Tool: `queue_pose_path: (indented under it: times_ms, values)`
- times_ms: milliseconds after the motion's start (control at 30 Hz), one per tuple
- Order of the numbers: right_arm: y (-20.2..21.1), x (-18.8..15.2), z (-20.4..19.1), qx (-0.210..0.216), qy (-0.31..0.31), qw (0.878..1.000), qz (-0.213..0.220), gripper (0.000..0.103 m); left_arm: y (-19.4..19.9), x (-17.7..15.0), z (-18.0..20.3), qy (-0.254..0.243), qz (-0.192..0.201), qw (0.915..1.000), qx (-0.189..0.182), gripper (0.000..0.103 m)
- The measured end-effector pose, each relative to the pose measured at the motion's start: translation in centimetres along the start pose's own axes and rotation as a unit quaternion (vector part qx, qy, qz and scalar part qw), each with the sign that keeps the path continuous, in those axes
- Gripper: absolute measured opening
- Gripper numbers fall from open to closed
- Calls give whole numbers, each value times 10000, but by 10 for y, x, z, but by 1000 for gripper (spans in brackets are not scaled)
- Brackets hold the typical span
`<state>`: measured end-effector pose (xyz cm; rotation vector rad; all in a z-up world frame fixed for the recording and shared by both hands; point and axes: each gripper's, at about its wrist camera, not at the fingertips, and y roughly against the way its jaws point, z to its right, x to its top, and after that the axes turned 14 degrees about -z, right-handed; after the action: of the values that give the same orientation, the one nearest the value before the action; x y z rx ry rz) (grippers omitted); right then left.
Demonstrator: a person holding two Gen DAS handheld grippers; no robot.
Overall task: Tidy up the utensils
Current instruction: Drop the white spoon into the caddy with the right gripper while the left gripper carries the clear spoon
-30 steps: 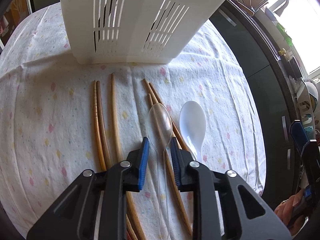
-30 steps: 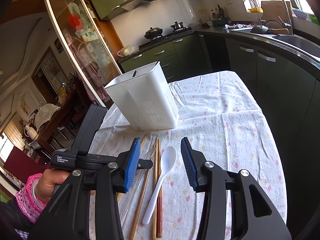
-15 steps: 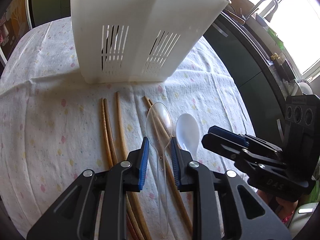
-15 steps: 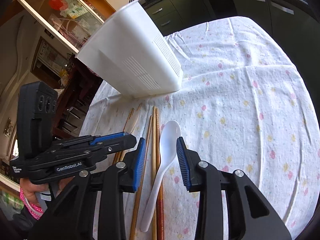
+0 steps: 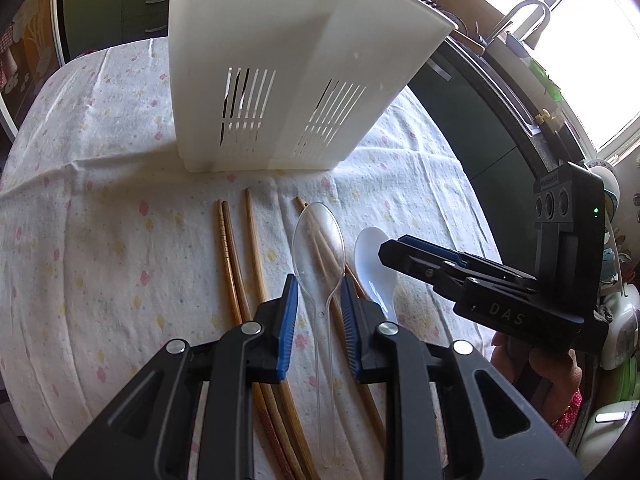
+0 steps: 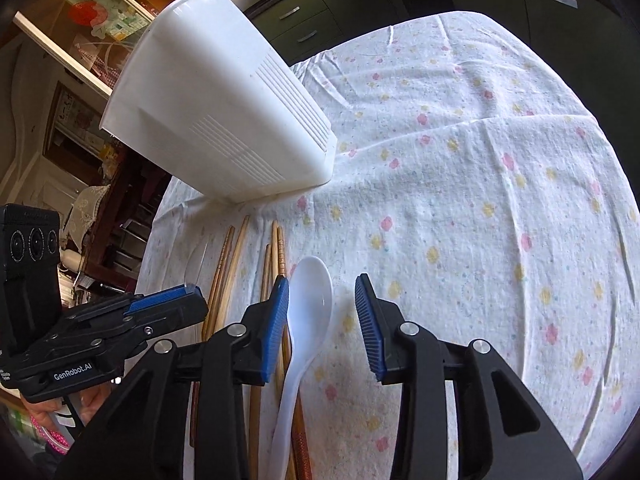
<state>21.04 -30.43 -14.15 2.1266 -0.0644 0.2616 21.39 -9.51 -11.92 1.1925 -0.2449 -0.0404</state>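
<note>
Both views are taken close, angled steeply down along the tongs onto the tabletop (image 5: pixel 100 240). Shared by both: white caddy (image 5: pixel 280 80), chopsticks (image 5: pixel 256 256), white spoon (image 6: pixel 310 304). Each view's edge is crossed by the opposite tongs.

We can read two markings, each on the body of a hand-held gripper seen from the other one's camera. In the left wrist view, the right hand-held gripper (image 5: pixel 390 254) carries the pale letters "DAS" on its black side. In the right wrist view, the left hand-held gripper (image 6: pixel 196 300) bears "GenRobot.AI" in white on its black side, with more small white print at the picture's left edge that we cannot make out.
</note>
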Motion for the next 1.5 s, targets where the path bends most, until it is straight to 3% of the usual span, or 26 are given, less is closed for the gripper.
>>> queue_pose_path:
  times_ms: [133,167,200,367,567,667,767,833,967,1100,1267,1467,1500]
  values:
    - [-6,1,-2,60,-9,10000,-36,35,2,0,3,-15,13,10000,-1,21]
    - [-8,1,-1,66,-26,10000,-67,15,3,-1,3,-21,17,10000,3,21]
    - [-9,2,0,88,-55,9999,-64,3,3,-1,4,-25,20,10000,7,21]
    - [7,-8,-4,207,31,9994,271,3,12,-4,4,-43,120,9999,13,21]
    - [68,-20,-28,186,323,9910,1284,3,44,-7,11,-186,476,9987,-7,21]
    - [104,-19,-48,74,515,9766,2085,3,71,-5,17,-288,775,9966,44,21]
    - [137,-9,-69,26,677,9529,2955,3,97,-1,19,-302,1039,9941,104,21]
    - [153,0,-84,-124,774,9319,3541,3,111,0,19,-296,1189,9923,156,21]
    - [171,23,-114,-705,881,8771,4668,3,129,0,18,-292,1357,9902,181,21]
    - [165,53,-135,-1214,878,8456,5124,3,139,0,17,-327,1438,9889,174,21]
    - [135,81,-145,-1981,990,8232,5228,3,147,-1,16,-405,1493,9878,154,20]
    - [97,80,-132,-2003,1089,8367,4980,4,153,-1,16,-449,1560,9866,173,20]
    - [93,76,-129,-1946,1127,8415,4911,10,154,0,16,-453,1570,9864,178,20]
